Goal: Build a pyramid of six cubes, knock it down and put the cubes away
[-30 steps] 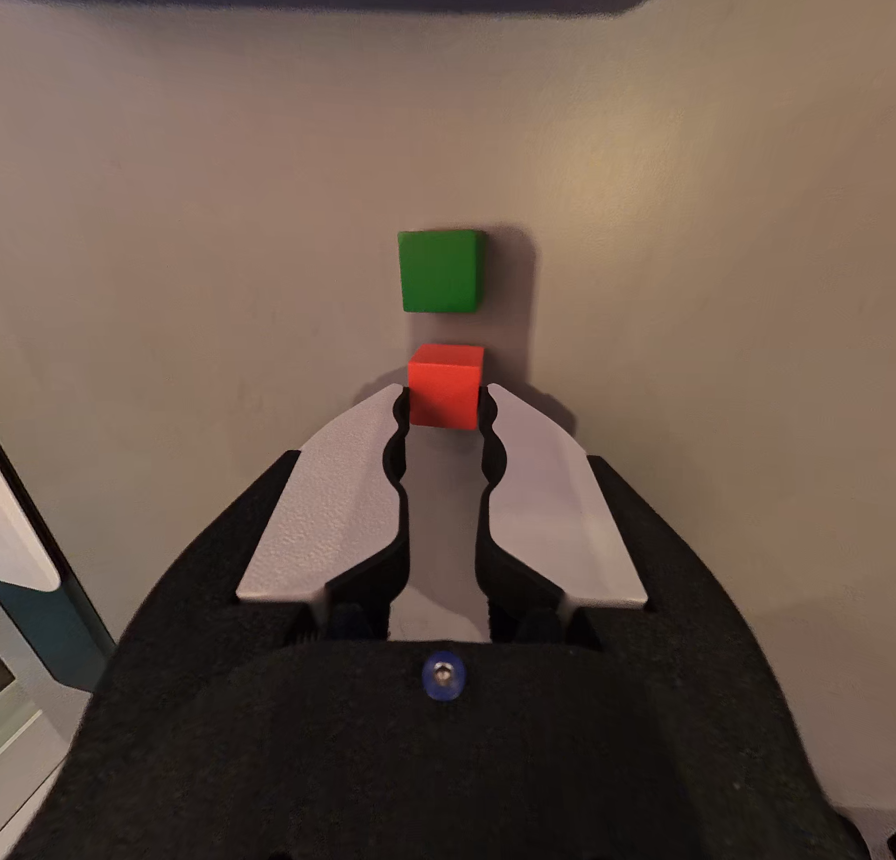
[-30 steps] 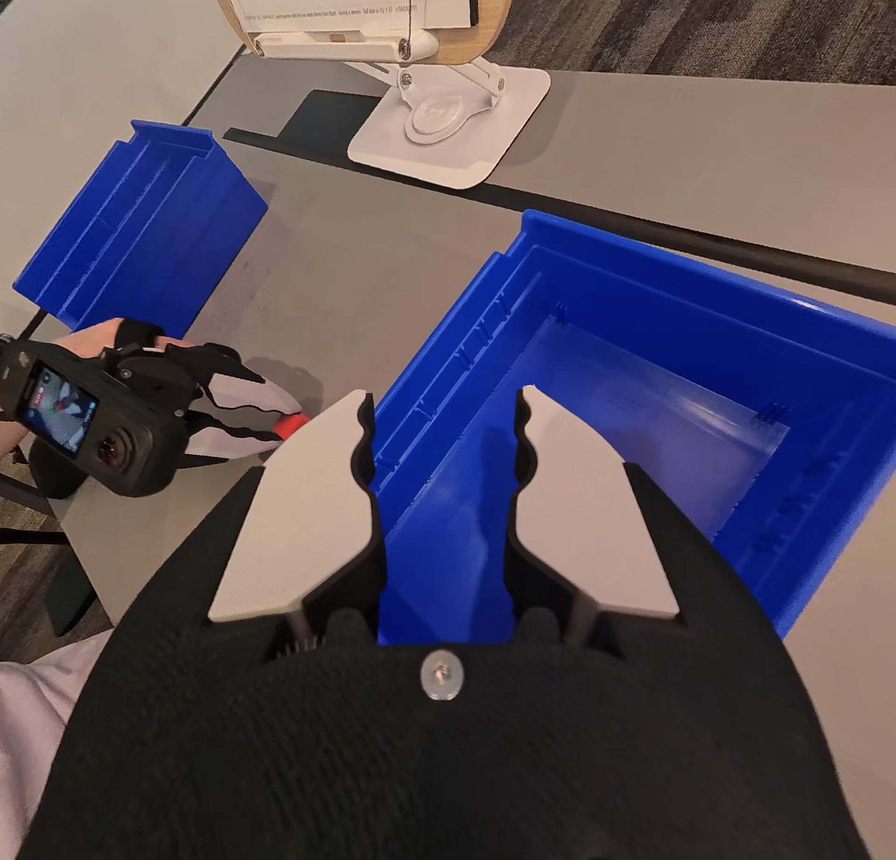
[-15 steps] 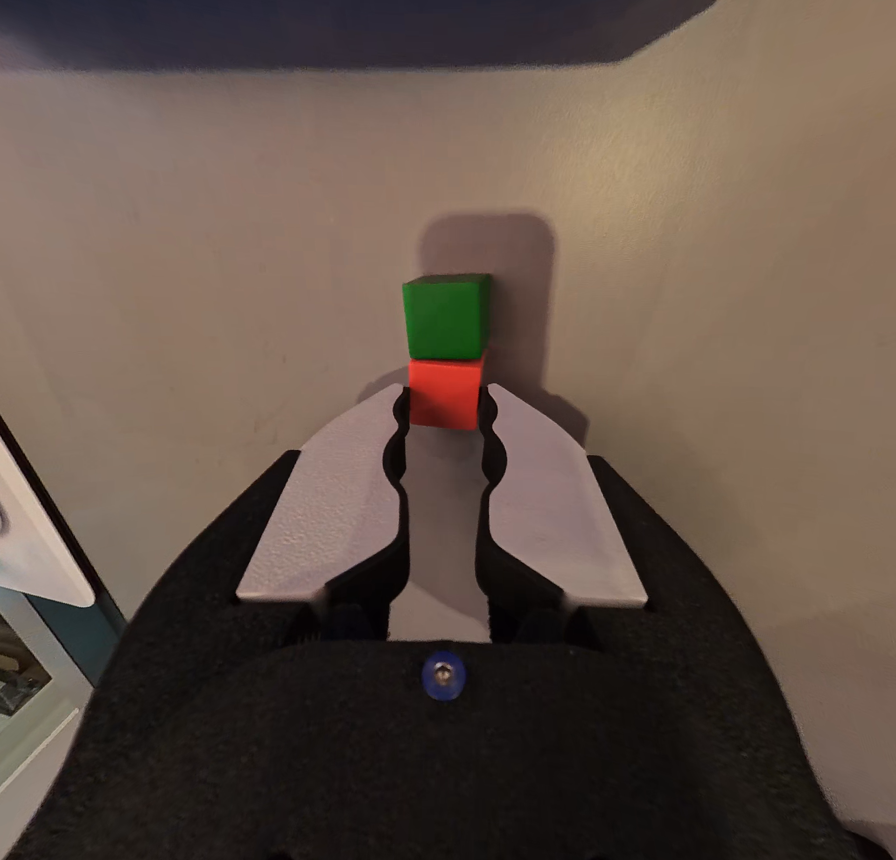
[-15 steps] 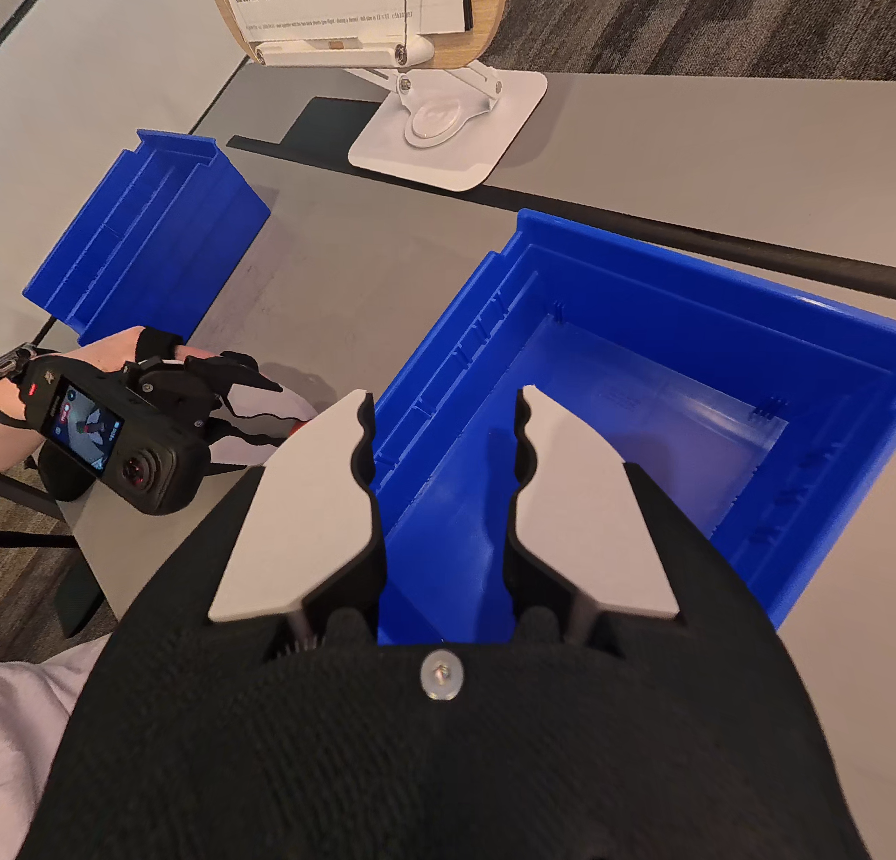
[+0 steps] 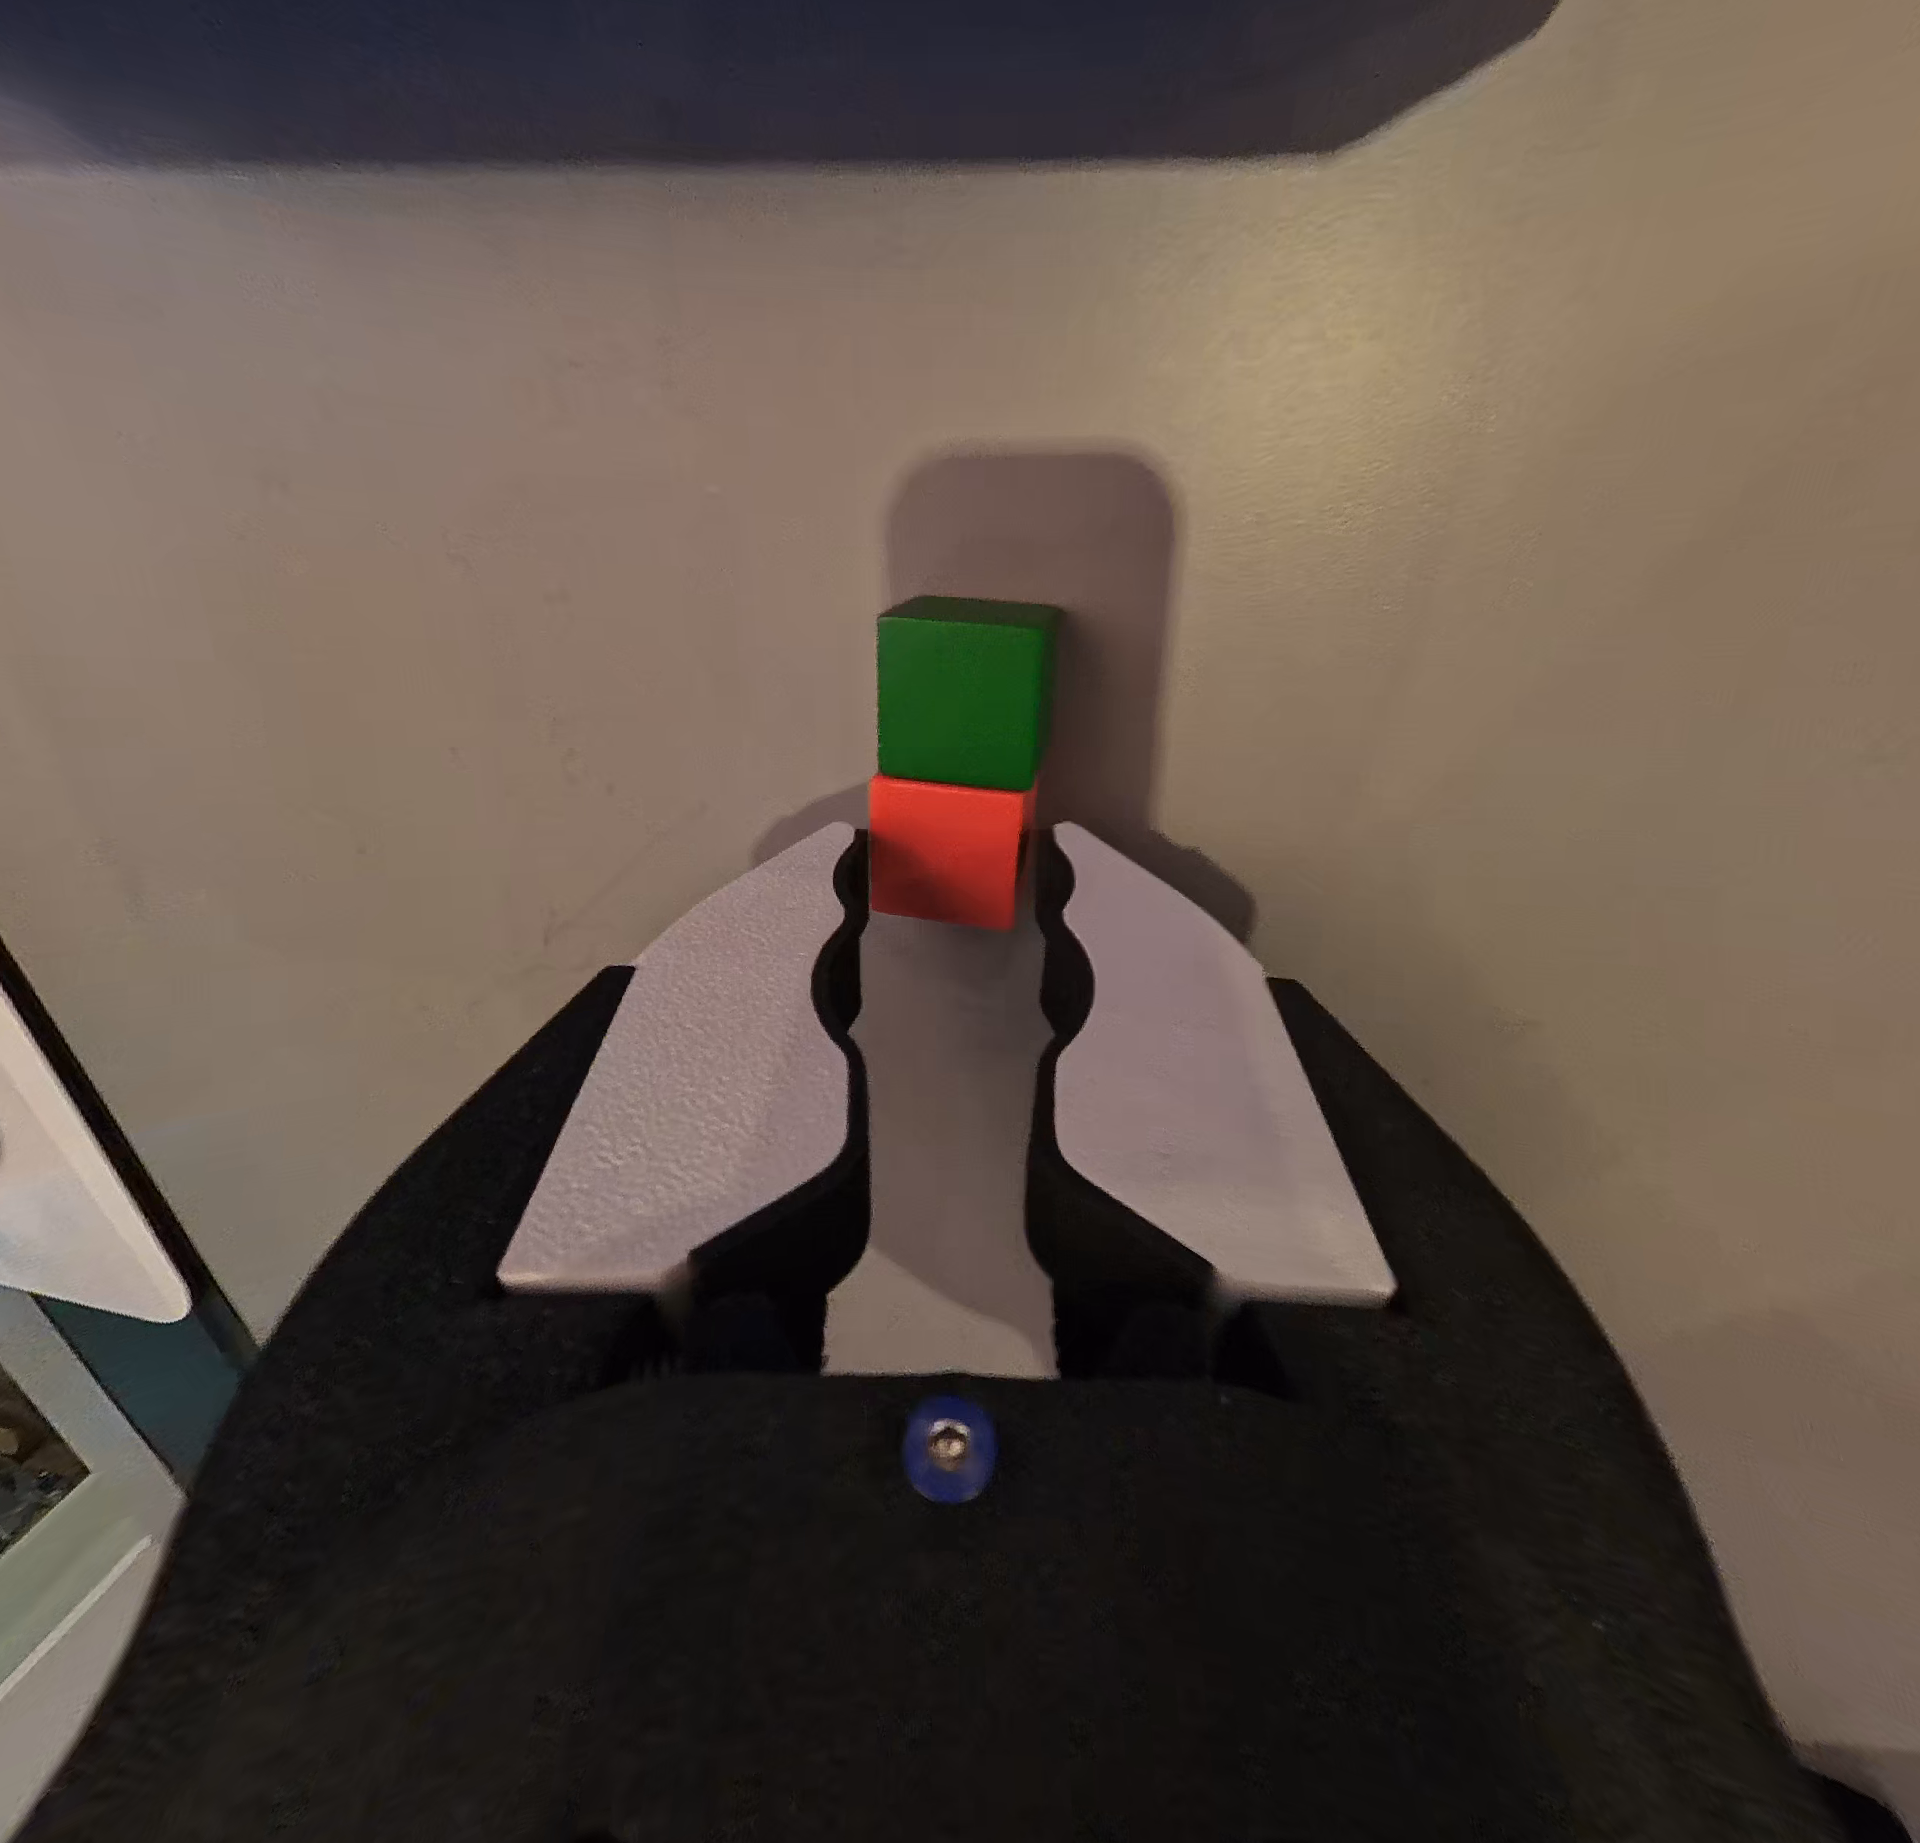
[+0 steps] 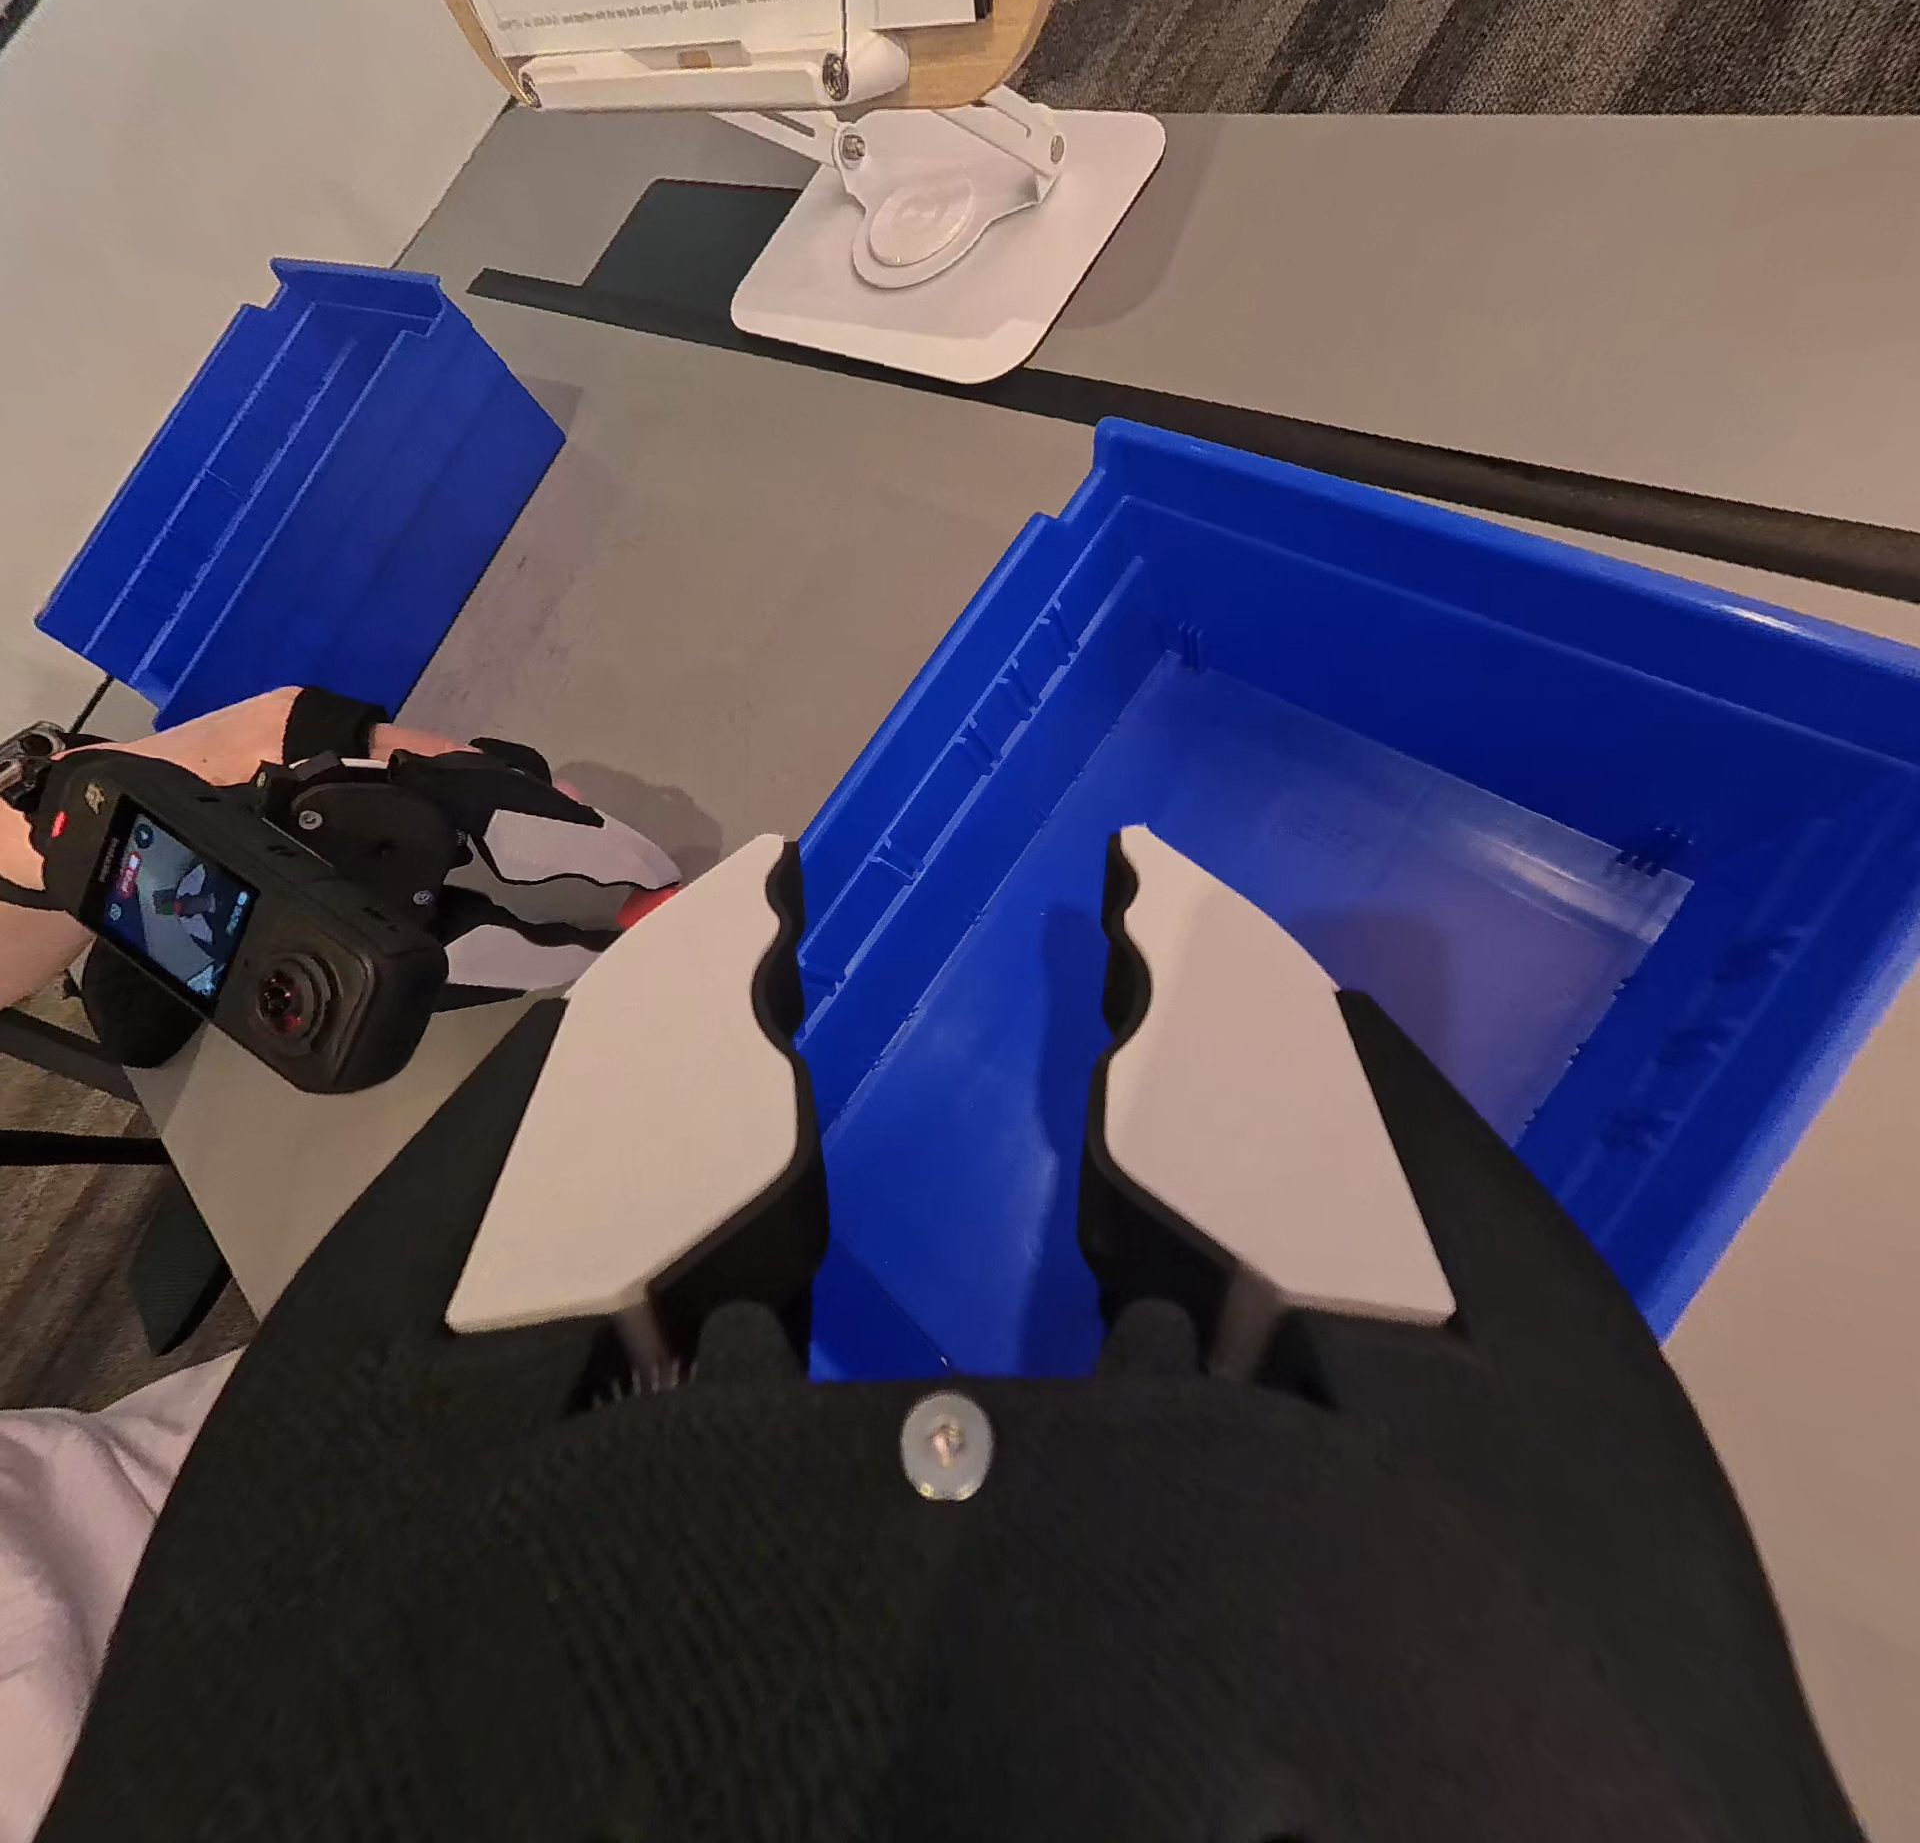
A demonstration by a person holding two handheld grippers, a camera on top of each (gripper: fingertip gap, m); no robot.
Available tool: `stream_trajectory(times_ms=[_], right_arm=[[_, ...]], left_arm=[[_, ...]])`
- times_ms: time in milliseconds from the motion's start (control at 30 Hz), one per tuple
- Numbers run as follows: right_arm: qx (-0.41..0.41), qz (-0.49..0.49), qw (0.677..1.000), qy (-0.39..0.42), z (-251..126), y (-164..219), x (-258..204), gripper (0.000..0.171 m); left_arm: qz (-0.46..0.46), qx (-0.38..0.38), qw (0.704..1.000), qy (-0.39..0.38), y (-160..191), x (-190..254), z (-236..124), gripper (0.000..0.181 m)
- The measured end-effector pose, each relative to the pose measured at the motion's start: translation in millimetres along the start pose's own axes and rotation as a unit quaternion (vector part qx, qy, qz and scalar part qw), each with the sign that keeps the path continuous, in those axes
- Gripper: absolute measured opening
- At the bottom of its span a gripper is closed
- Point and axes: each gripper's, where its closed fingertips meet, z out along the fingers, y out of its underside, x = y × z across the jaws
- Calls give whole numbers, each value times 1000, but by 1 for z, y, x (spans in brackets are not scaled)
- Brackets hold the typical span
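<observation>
Surface (image 5: 416, 650) now shows the red cube (image 5: 948, 853), grasped in the left claw (image 5: 948, 843), pushed up against the green cube (image 5: 961, 692) it was apart from a second ago, so the bottom row is starting. Right claw (image 6: 951, 858) hangs released over the empty near bin (image 6: 1455, 588); a second bin (image 6: 301, 484), stand (image 6: 945, 245) and camera (image 6: 239, 920) sit clear of the cubes.

Red cube (image 6: 649, 908) mostly hidden in right wrist view, just a sliver between left gripper (image 6: 665, 884) tips. Near blue bin (image 6: 1299, 588) cut off at right edge. Far bin's (image 6: 301, 484) inside not visible. Top of left view: blurred dark-blue shape (image 5: 727, 27), can't ID.
</observation>
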Motion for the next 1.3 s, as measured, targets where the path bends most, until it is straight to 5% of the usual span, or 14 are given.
stream_trajectory(times_ms=[167, 333, 433, 567, 667, 833, 1000, 1300], right_arm=[[-2, 5, 1000, -3, 0, 1, 2, 57], [-5, 8, 1000, -5, 1, 3, 4, 57], [-3, 8, 1000, -8, 0, 3, 4, 57], [4, 9, 1000, -11, 0, 1, 3, 57], [-3, 11, 1000, -7, 2, 3, 5, 57], [-7, 12, 1000, -3, 2, 4, 7, 57], [-7, 17, 1000, -3, 2, 5, 10, 57], [-16, 24, 1000, -1, 5, 11, 15, 57]], left_arm=[[-31, 67, 997, 33, -16, 3, -21, 48], [-49, 116, 992, -26, 5, -20, -95, 48], [-92, 141, 982, -81, 59, -41, -153, 47], [-215, 54, 961, -167, 202, -70, -194, 47], [-296, -41, 941, -161, 305, -65, -178, 48], [-309, -114, 943, -52, 393, -26, -113, 46], [-327, -120, 937, -18, 410, -16, -74, 46], [-326, -150, 933, -13, 420, -20, -55, 44]])
